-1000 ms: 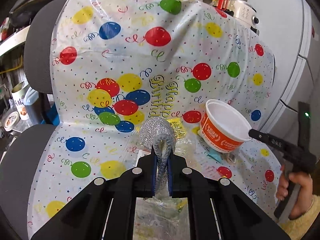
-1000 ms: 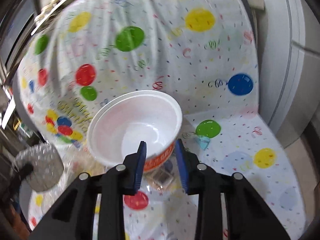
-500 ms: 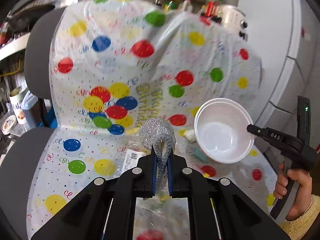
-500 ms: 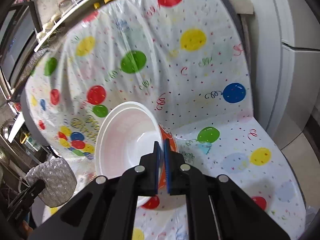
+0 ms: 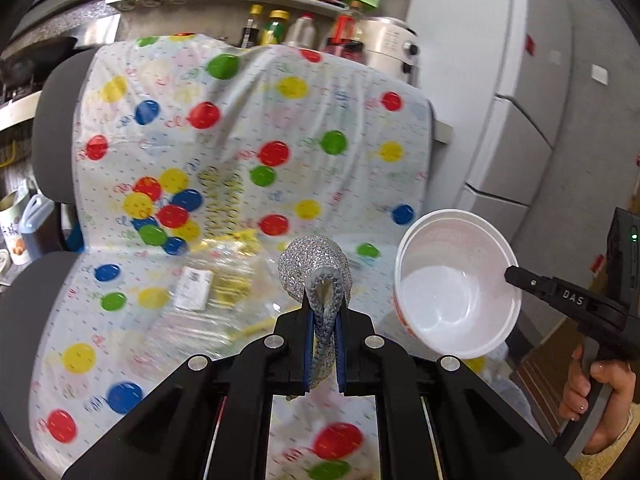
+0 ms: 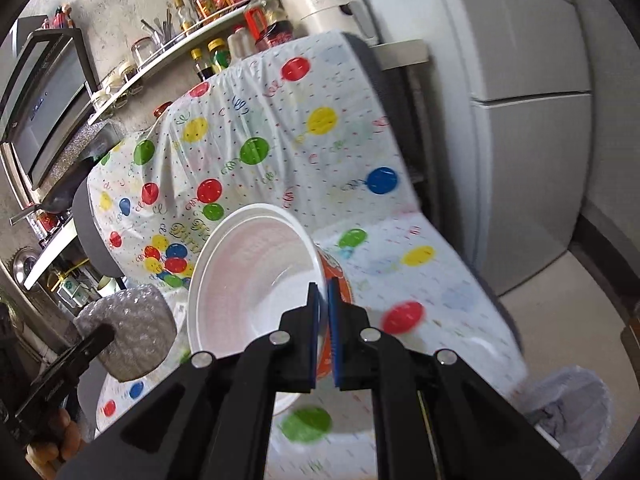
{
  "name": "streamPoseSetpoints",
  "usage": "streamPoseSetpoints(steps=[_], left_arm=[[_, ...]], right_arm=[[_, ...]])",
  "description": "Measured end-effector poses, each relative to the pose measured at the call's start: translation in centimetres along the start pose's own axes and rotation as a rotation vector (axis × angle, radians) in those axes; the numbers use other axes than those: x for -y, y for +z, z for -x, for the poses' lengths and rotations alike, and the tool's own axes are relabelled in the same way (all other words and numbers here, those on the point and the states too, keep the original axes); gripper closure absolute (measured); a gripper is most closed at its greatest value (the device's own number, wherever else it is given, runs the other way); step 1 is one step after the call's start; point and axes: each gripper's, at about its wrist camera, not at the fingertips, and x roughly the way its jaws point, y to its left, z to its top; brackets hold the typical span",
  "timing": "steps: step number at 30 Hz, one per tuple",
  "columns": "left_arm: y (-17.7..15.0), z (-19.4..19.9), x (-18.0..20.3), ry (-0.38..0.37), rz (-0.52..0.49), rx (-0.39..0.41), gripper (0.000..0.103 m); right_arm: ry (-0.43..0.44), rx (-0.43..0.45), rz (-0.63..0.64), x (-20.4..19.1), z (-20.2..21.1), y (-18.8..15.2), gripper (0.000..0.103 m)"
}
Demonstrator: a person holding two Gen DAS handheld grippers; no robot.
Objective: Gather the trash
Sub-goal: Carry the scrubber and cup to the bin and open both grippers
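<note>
- Silvery bubble wrap [image 5: 316,268] is clamped in the left hand-held gripper [image 5: 322,354], lifted off the covered chair [image 5: 240,128].
- The right hand-held gripper [image 6: 323,336] pinches the white bowl's [image 6: 248,280] rim.
- Clear wrappers [image 5: 208,292] remain on the chair's seat; the bin [image 6: 568,412] waits by its front corner.

Home kitchen, condiment shelf [image 6: 192,36], refrigerator [image 6: 520,120], microwave [image 6: 44,100]

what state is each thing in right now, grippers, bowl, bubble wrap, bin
left gripper: shut on the bubble wrap
bubble wrap: folded, held off the chair
right gripper: shut on the bowl's rim
bowl: empty, tilted, lifted clear
trash bin: lined, open, on the floor
clear wrapper: lying on the covered seat
</note>
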Motion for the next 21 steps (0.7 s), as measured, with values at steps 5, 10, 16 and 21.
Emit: streamPoseSetpoints(steps=[5, 10, 16, 21], left_arm=[[-2.1, 0.3, 2.4, -0.032, -0.033, -0.009, 0.094], [-3.7, -0.5, 4.2, -0.062, -0.048, -0.049, 0.094], [-4.0, -0.9, 7.5, -0.120, -0.114, -0.057, 0.094], [-4.4, -1.4, 10.9, -0.194, -0.180, -0.057, 0.094]], right_arm=[[-0.025, 0.034, -0.035, 2.3, 3.2, -2.3, 0.097], [-0.036, 0.018, -0.069, 4.4, 4.0, -3.9, 0.097], [-0.060, 0.055, -0.128, 7.4, 6.0, -4.8, 0.097], [-0.127, 0.075, -0.186, 11.1, 8.2, -6.2, 0.097]])
